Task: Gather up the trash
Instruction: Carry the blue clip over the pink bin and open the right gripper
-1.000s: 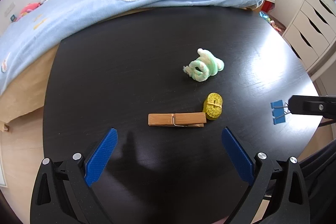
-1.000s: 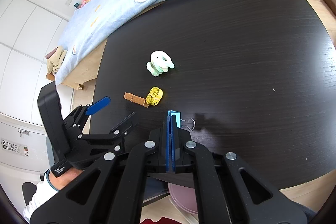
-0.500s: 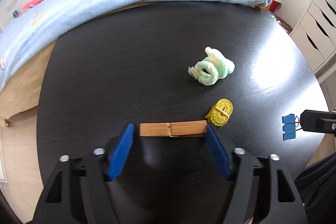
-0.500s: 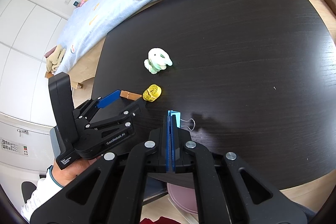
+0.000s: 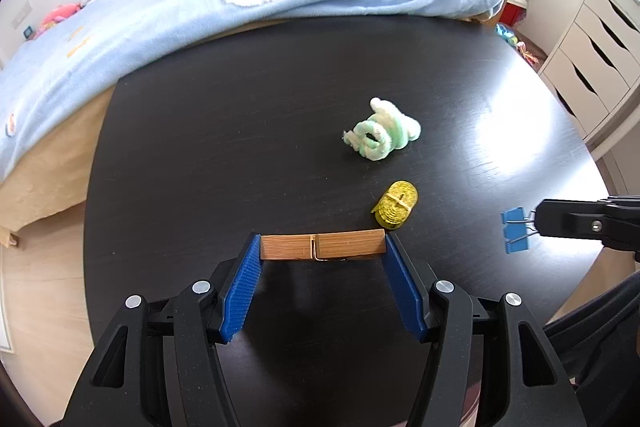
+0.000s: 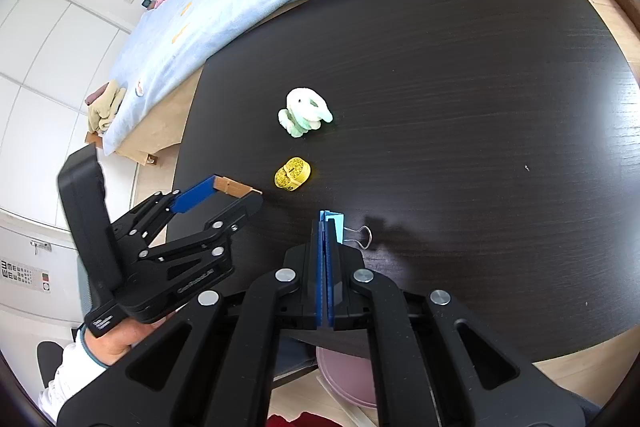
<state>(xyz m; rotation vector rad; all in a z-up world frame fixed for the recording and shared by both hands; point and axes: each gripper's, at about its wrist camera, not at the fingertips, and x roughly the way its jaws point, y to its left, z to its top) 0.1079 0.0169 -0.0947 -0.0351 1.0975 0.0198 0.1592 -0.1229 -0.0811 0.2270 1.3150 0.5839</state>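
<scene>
From the left wrist we see the left gripper clamped lengthwise on the wooden clothespin (a pad on each end), low over the black table, the yellow roll just beside.

From the right wrist, the right gripper is closed on the blue binder clip, near the table's front edge.

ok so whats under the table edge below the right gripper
In the right wrist view a pale pink round thing shows below the table edge, with a bit of red beside it. The right gripper covers most of it, so what it is stays unclear.
</scene>
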